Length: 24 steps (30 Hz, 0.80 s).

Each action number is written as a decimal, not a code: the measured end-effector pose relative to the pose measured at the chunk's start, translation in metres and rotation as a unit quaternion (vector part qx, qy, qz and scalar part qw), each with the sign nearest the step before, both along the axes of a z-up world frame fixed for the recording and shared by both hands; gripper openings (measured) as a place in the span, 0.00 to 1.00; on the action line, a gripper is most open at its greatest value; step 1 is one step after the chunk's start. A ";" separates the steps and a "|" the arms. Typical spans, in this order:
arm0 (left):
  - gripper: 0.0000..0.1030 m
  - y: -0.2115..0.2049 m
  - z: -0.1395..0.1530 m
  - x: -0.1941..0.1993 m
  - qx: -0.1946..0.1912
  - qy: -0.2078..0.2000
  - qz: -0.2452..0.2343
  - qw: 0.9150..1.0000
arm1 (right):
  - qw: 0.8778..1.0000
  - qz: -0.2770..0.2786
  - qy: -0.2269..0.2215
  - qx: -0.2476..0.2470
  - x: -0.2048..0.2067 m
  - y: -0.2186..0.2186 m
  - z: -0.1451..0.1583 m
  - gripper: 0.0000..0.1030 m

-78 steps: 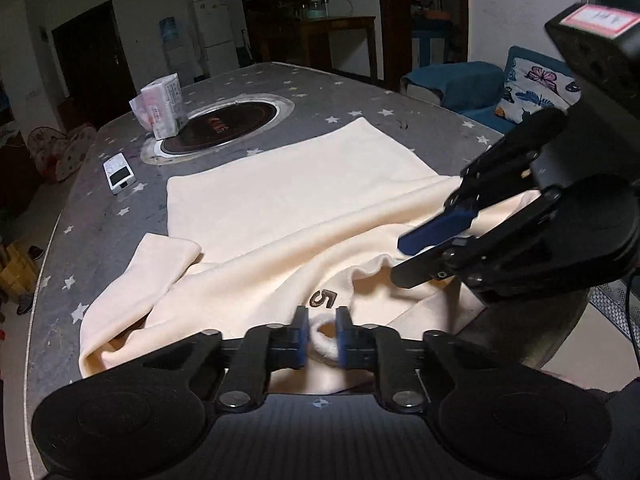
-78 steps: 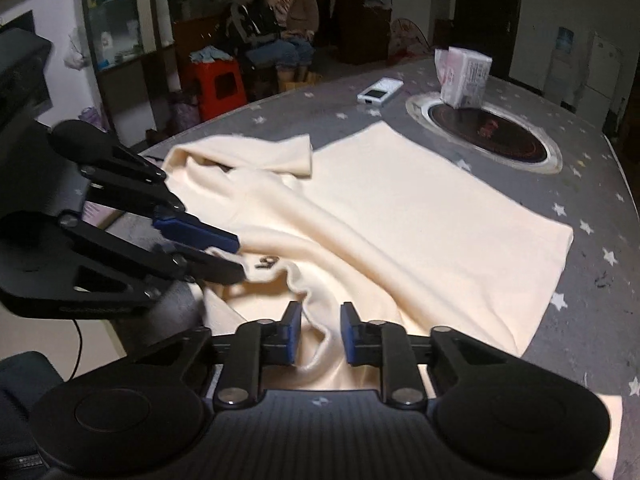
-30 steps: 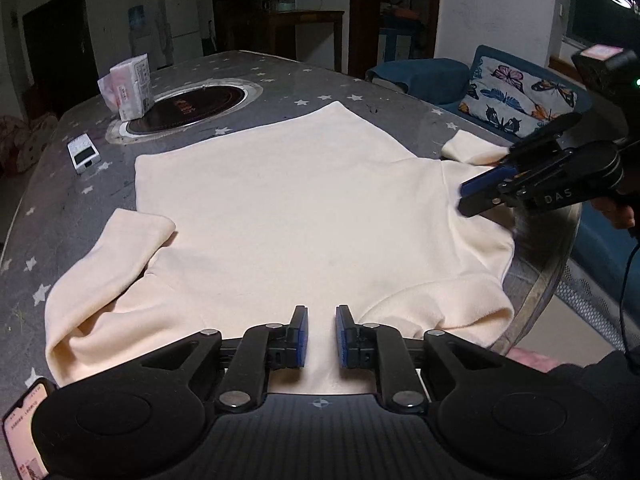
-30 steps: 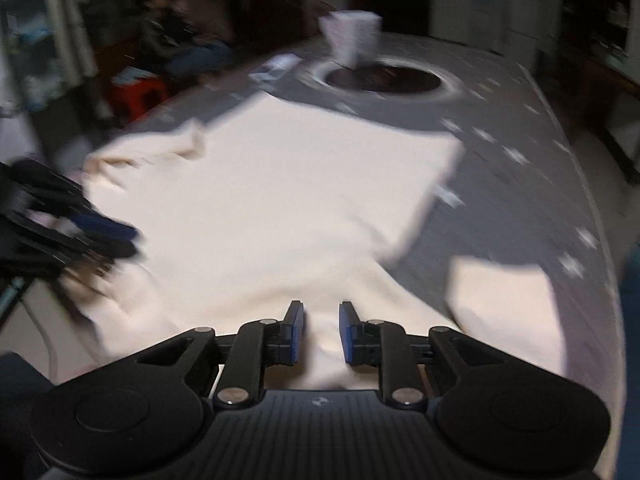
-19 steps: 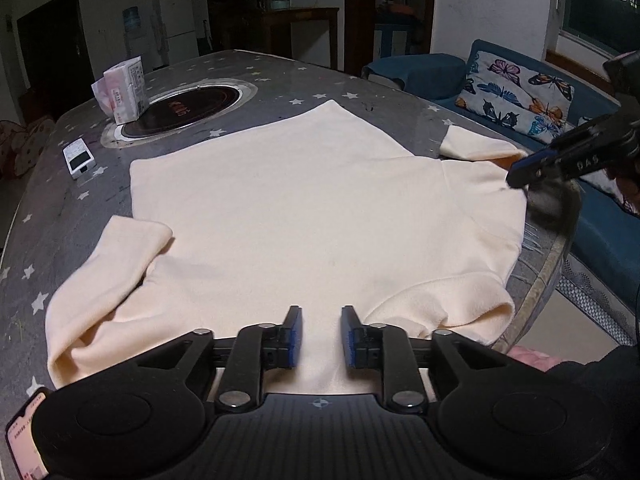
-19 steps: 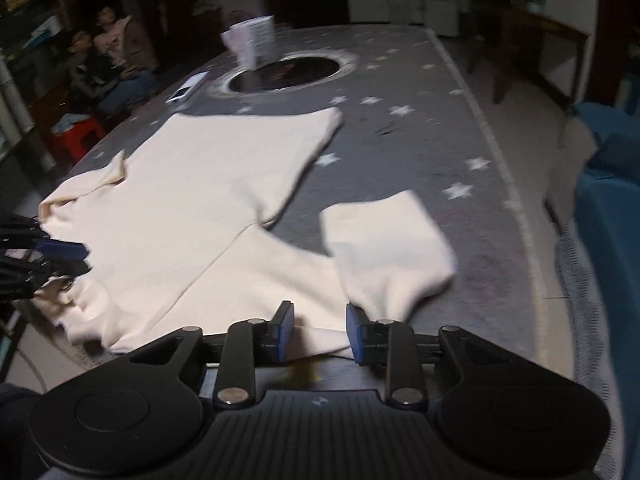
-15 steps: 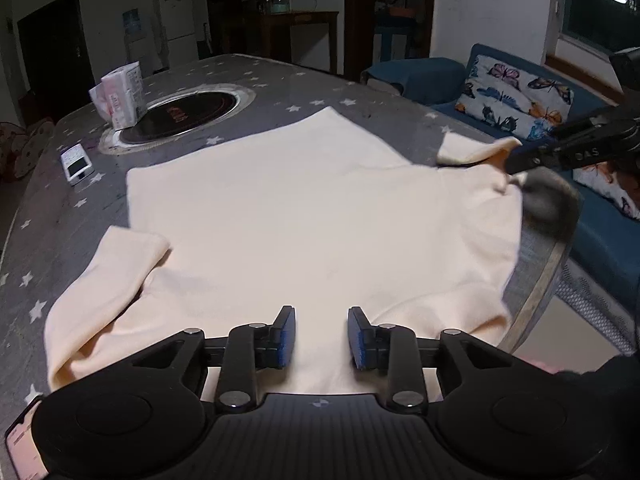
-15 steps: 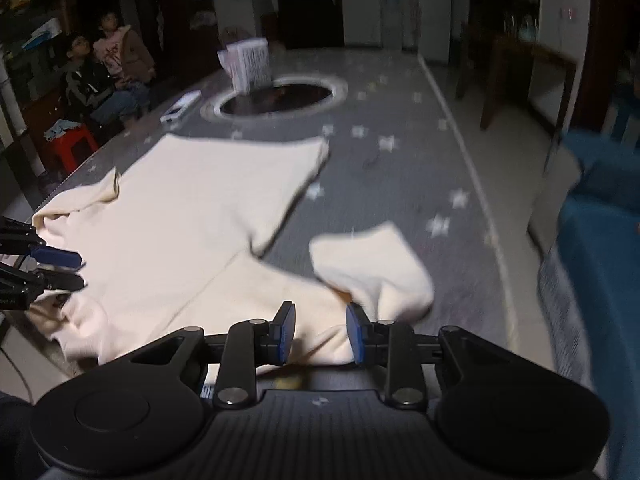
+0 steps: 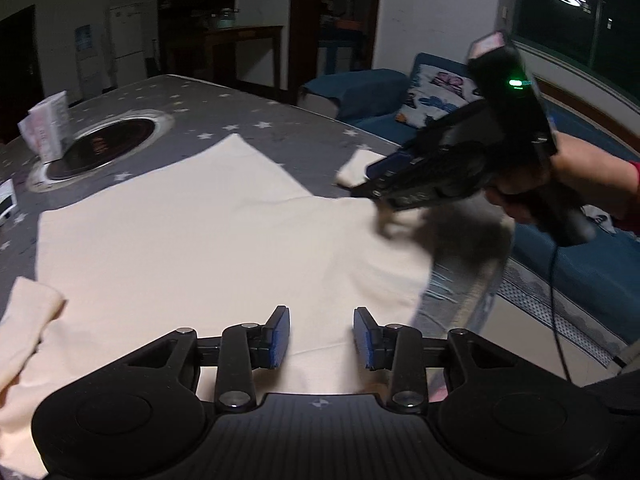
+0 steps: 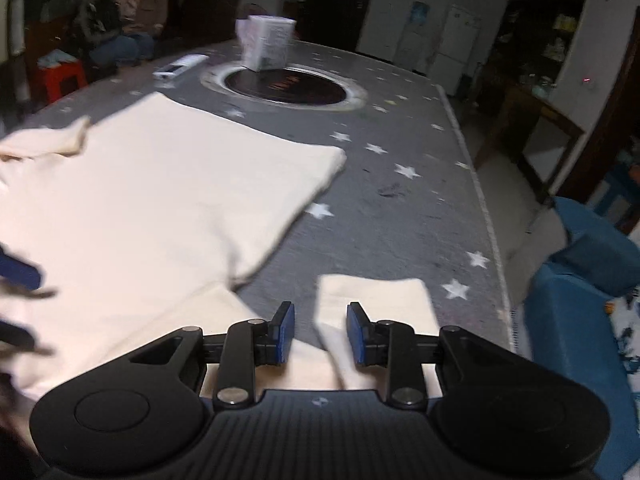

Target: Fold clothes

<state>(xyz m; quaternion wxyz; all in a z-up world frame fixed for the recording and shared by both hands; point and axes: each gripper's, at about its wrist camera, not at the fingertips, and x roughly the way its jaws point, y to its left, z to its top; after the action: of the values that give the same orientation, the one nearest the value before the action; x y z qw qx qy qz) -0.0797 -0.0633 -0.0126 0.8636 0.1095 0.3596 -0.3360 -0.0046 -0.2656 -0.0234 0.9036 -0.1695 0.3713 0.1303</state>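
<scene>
Showing only in right view: sleeve cuff (image 10: 372,300) beneath parted fingers (image 10: 285,334).

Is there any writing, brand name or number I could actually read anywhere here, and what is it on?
None can be read.
Red marks inside the round cooktop set in the table: too blurred.
Print on the white tissue pack beside it: too blurred.
Pink label on top of the right tongs handle: too blurred.
Pale lettering on the side of those tongs: smeared by motion.
Cream sweater: no print shows on the side facing up.

A tissue pack (image 10: 266,42) stands beside the round hob (image 10: 285,86).
</scene>
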 end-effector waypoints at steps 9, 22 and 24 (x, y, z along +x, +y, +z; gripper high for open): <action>0.43 -0.009 -0.002 0.004 -0.002 0.003 -0.005 1.000 | 0.995 -0.075 -0.027 0.060 -0.006 -0.049 0.015 0.04; 0.45 -0.023 -0.004 0.003 0.004 0.007 -0.027 1.000 | 0.949 -0.260 -0.030 0.176 -0.054 -0.153 0.003 0.04; 0.46 -0.025 -0.003 0.002 0.005 0.005 -0.029 1.000 | 0.945 -0.266 -0.019 0.188 -0.057 -0.157 -0.007 0.06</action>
<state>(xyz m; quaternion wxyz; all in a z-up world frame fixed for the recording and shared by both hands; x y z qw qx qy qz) -0.0773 -0.0886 -0.0153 0.8512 0.1228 0.3618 -0.3599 -0.0616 -0.4228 -0.0300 0.9277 0.1058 0.3544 -0.0502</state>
